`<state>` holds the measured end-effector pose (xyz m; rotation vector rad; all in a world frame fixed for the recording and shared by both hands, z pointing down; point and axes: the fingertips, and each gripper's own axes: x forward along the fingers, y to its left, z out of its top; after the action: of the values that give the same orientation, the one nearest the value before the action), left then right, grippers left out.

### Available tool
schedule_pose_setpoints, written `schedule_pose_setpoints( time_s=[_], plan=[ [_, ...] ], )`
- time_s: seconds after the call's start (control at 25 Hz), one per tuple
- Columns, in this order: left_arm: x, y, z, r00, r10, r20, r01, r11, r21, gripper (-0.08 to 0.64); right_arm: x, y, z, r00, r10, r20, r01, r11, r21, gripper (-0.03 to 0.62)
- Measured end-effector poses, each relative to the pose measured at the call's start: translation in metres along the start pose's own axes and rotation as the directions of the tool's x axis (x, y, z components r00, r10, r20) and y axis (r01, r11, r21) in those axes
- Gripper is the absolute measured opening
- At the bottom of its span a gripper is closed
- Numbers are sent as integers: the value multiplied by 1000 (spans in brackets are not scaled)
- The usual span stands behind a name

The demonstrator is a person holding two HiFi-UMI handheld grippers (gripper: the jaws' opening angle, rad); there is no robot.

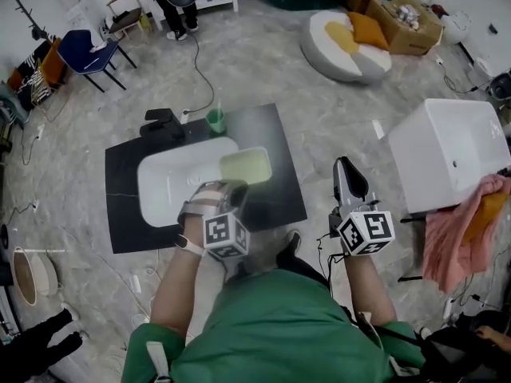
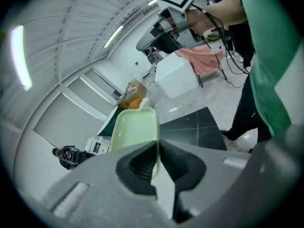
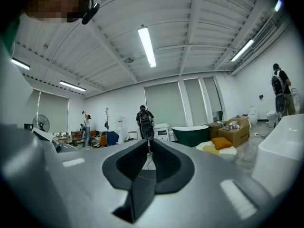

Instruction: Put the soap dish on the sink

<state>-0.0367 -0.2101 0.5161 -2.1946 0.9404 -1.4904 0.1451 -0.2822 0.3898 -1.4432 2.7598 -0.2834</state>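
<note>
1. Countertop [image 1: 275, 138]: a black slab lying low on the grey floor, with a white sink [image 1: 168, 183] sunk into its left half.
2. White tub [image 1: 447, 154] stands well off the slab's right edge, with a pink cloth [image 1: 459, 230] draped at its near corner.
3. Soap dish [image 1: 245, 166], pale green and rectangular, sits over the sink's right rim near the slab's middle. I cannot tell whether it touches the rim.
4. Left gripper [image 1: 231, 188] has its jaws clamped on the dish's near edge, the rim pinched thinly between the dark pads [image 2: 137, 167].
5. Right gripper [image 1: 349, 174] hangs beyond the slab's front right corner, jaws pressed together with nothing between them.
6. Black faucet [image 1: 164, 123] and green cup [image 1: 215, 120] stand along the slab's far edge.
</note>
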Motion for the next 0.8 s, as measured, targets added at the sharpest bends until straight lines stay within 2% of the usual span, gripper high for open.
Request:
schedule_pose_setpoints(
  time_s=[0.16,0.44,0.64,0.8],
  plan=[
    [28,12,20,1000,-3,-28,2,999,-33,20,28,-40,-1,999,48,-16,-47,998,35,32],
    [68,29,39,998,11,-65,-16,997,-74,20,63,-81,-12,991,128,-33,-125,989,77,32],
    [101,40,38,996,3,-86,-9,998,-69,20,77,-98,-23,988,144,-61,-138,986,95,32],
    [129,46,27,997,-24,-77,17,996,-87,20,93,-107,-35,988,128,-90,-119,988,99,32]
  ],
)
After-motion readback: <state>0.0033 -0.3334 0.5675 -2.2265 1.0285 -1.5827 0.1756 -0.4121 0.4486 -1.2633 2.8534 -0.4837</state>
